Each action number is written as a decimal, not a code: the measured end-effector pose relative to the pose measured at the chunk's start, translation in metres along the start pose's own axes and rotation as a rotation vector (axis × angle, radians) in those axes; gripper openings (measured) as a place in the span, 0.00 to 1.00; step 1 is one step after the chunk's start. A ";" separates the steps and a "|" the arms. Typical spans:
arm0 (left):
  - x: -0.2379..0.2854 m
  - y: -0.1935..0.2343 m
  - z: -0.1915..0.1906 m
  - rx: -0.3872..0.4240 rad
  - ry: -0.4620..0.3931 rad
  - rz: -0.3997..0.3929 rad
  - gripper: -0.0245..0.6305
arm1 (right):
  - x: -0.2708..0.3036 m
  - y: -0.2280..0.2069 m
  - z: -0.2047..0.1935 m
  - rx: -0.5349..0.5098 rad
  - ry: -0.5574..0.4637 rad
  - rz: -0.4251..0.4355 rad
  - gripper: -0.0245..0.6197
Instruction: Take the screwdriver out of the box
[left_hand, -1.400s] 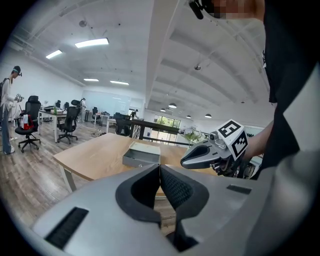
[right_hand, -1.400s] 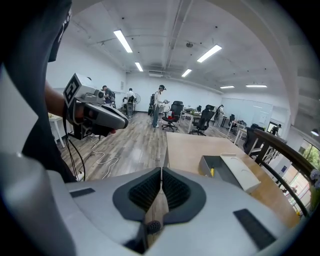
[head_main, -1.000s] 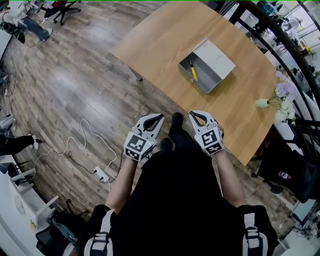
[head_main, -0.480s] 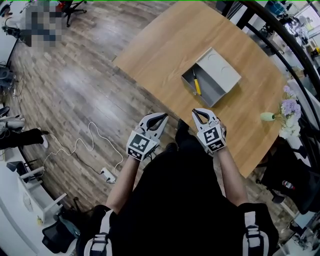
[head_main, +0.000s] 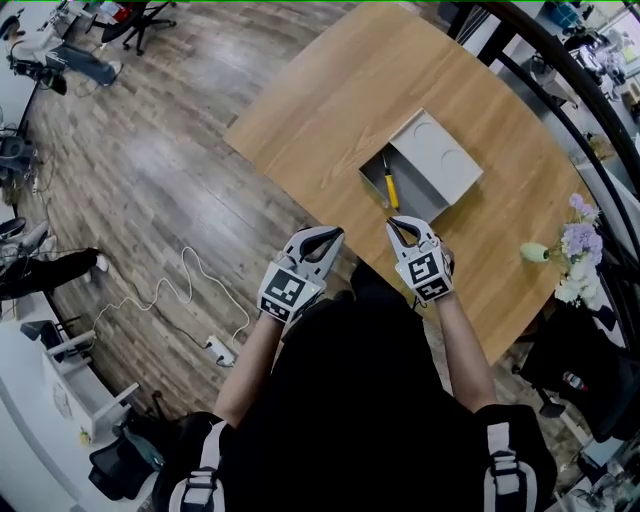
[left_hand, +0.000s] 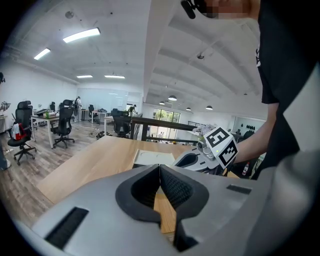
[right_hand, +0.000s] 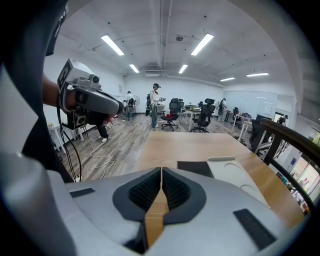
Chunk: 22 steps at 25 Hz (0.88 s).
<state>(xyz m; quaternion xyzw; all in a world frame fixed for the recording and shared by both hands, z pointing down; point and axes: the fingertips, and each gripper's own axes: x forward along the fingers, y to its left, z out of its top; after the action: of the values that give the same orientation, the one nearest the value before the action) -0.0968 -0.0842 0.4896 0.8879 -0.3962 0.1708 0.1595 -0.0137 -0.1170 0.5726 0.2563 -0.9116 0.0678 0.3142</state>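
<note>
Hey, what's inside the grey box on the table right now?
A yellow-handled screwdriver lies in the open half of the box. The lid covers the other half, so anything beneath it is hidden.

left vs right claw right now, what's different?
Left claw sits at the light wooden table's edge, mostly over the plank floor; right claw is over the table. In the head view, right claw's tip is close to the open grey metal box; left claw is farther from it. Shared: both shut, both empty.
</note>
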 end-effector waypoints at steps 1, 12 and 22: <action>0.003 0.002 0.001 0.000 0.003 0.003 0.07 | 0.002 -0.004 -0.001 0.002 0.001 0.002 0.08; 0.025 0.012 0.008 -0.003 0.028 0.048 0.07 | 0.026 -0.038 -0.007 0.014 0.001 0.035 0.08; 0.031 0.006 0.009 0.020 0.047 0.063 0.07 | 0.038 -0.057 -0.030 0.061 0.070 -0.004 0.08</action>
<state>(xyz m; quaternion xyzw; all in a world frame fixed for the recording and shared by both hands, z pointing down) -0.0808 -0.1118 0.4961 0.8723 -0.4183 0.2007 0.1543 0.0063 -0.1739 0.6170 0.2651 -0.8971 0.1039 0.3378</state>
